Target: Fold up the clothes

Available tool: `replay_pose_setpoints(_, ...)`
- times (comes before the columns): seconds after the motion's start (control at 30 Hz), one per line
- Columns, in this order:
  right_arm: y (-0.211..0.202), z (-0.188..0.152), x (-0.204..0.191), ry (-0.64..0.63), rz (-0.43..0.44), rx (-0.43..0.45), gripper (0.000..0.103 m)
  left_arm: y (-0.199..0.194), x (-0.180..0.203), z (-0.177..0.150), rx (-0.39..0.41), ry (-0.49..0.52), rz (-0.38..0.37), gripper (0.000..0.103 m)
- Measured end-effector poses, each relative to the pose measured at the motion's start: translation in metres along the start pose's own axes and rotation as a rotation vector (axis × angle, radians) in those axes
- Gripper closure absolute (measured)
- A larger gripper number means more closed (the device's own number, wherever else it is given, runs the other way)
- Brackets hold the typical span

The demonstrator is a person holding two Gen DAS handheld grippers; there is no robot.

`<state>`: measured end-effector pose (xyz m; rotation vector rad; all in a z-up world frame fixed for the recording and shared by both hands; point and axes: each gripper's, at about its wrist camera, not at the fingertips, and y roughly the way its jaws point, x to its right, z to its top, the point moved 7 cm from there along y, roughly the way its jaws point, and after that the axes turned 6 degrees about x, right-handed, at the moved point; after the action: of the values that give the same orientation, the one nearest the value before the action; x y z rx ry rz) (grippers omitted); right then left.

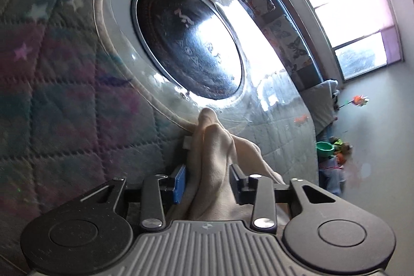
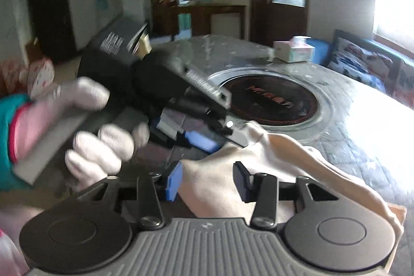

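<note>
**A:** Where is the garment on your screens?

**B:** I have a cream cloth (image 1: pixel 214 159) bunched up between the fingers of my left gripper (image 1: pixel 207 180). It lies on the padded table cover (image 1: pixel 64 95), its tip right at the pale ring around the dark round hotplate (image 1: pixel 189 43).

**A:** Is the left one clamped on it?

**B:** I can't tell. The cloth fills most of the gap and lies against the blue pad (image 1: pixel 179 183), but I can't make out whether the black finger on the other side presses it.

**A:** And the right side?

**B:** In the right wrist view the same cloth (image 2: pixel 233 172) runs through my right gripper (image 2: pixel 207 181) and spills off toward the lower right. The fingers stand apart on either side of it; the blue pad (image 2: pixel 174 181) sits at the cloth's edge, and the dark finger stands just off the fabric, so I read that one as released.

**A:** Anything else in that view?

**B:** The left gripper (image 2: pixel 220 132) comes in from the left, blurred, held by a hand in a white glove (image 2: pixel 103 136) with a teal sleeve (image 2: pixel 7 131). Its tips meet the cloth's far edge, near the hotplate (image 2: pixel 274 100). A tissue box (image 2: pixel 293 51) stands well beyond, at the table's far side.
</note>
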<state>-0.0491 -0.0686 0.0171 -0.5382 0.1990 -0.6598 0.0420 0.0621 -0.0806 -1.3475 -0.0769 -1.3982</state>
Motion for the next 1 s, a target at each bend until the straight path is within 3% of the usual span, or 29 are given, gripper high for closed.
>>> replay_pose_setpoints(0.07, 0.008, -0.003, -0.010, -0.055, 0.014, -0.016, 0.041, -0.004, -0.002, 0.002, 0.006, 0.005, 0.005, 0.057)
replay_pose_setpoints(0.2, 0.027, -0.013, -0.024, -0.162, 0.002, -0.067, 0.043, -0.013, -0.008, 0.006, 0.021, -0.002, 0.011, 0.047)
replay_pose_setpoints(0.3, 0.037, -0.019, -0.025, -0.204, -0.047, -0.081, 0.058, -0.017, -0.009, 0.005, 0.023, -0.010, 0.009, 0.041)
replay_pose_setpoints(0.37, 0.034, -0.017, -0.021, -0.185, -0.061, -0.058, 0.084, -0.016, -0.008, 0.005, 0.023, -0.029, -0.002, 0.033)
replay_pose_setpoints(0.47, 0.022, -0.003, -0.004, -0.061, -0.040, -0.011, 0.089, -0.016, -0.003, 0.003, 0.028, -0.054, -0.025, 0.019)
replay_pose_setpoints(0.63, 0.001, 0.014, 0.021, 0.078, -0.022, 0.060, 0.090, 0.003, 0.009, -0.006, -0.031, -0.094, -0.097, 0.019)
replay_pose_setpoints(0.73, -0.007, 0.013, 0.024, 0.105, -0.003, 0.066, 0.090, 0.017, 0.013, -0.009, -0.057, -0.141, -0.147, 0.032)
replay_pose_setpoints(0.9, -0.007, 0.004, 0.021, 0.098, 0.027, 0.052, 0.089, 0.034, 0.005, -0.007, -0.067, -0.152, -0.129, 0.082)
replay_pose_setpoints(1.0, -0.014, 0.001, 0.028, 0.126, 0.020, 0.062, 0.084, 0.037, 0.000, -0.005, -0.063, -0.142, -0.120, 0.085)
